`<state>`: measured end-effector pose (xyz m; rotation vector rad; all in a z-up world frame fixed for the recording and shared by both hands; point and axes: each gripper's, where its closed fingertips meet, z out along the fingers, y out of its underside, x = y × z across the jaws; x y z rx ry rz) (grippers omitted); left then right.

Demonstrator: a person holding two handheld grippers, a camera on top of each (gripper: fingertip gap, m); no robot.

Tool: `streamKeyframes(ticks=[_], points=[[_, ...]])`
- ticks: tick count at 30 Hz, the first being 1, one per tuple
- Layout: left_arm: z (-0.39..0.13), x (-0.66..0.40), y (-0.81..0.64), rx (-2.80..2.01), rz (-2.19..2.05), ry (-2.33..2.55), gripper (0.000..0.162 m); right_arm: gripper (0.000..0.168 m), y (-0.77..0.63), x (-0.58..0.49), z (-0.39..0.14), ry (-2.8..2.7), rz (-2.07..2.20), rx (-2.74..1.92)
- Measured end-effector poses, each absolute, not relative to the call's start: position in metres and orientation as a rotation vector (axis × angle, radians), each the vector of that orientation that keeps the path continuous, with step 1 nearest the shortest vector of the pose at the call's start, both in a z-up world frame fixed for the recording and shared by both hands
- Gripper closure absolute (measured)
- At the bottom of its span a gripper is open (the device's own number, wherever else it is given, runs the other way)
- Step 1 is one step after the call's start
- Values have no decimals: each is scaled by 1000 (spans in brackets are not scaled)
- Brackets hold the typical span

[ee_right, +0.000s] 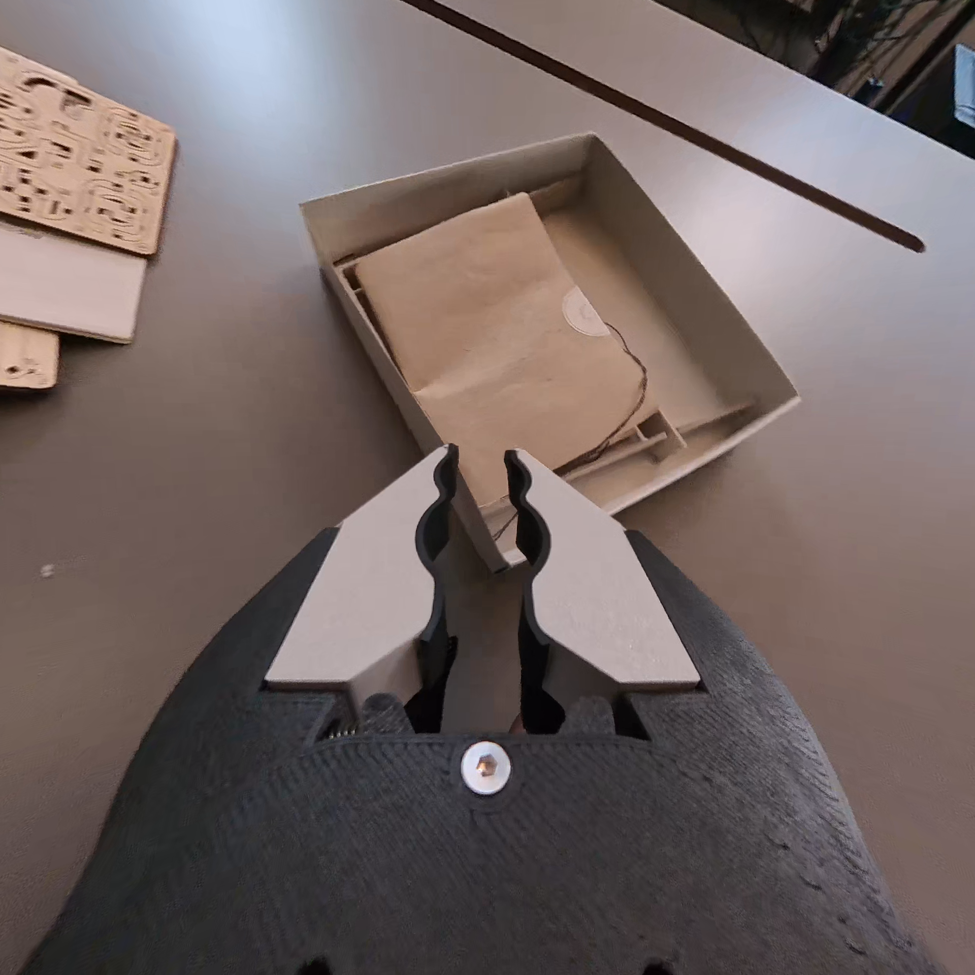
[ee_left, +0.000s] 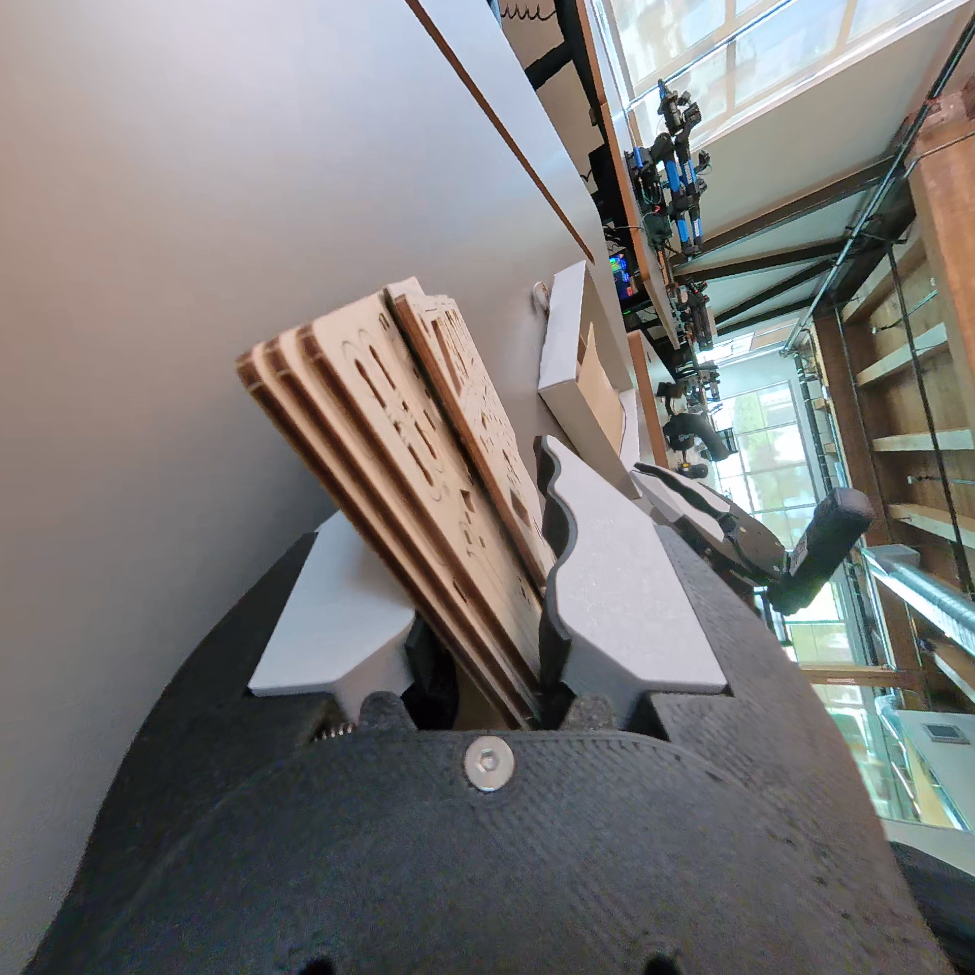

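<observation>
Left wrist view: my left gripper pinches a stack of wooden sheets, lifted off the table. My right gripper hovers empty, jaws slightly apart, over the near corner of the box — paper packet inside.

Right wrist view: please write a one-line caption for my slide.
Open right tongs hover over the near corner of an open cardboard box holding a brown paper packet; laser-cut wooden sheets lie left.

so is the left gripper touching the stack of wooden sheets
Touching: the left wrist view shows the left gripper with its fingers clamped against the stack of wooden sheets.
</observation>
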<state>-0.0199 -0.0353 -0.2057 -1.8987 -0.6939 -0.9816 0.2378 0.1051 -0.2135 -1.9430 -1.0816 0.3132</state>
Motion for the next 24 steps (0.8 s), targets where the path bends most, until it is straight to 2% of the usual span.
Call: streamKeyframes(ticks=[5,14,20,24], points=[[-213,-26,-23,-1953,-944,-669,114,150,133,254,-213,-997,269,-1973],[-224,-55,-16,-2122,-751,-552,82,148,126,253,-194,-909,392,-1960],[-226,-67,-25,-2167,-726,-478,83,146,101,237,-199,-914,536,-1974],[-225,-70,-29,-2169,-710,-407,76,142,79,217,-200,-965,644,-1962]])
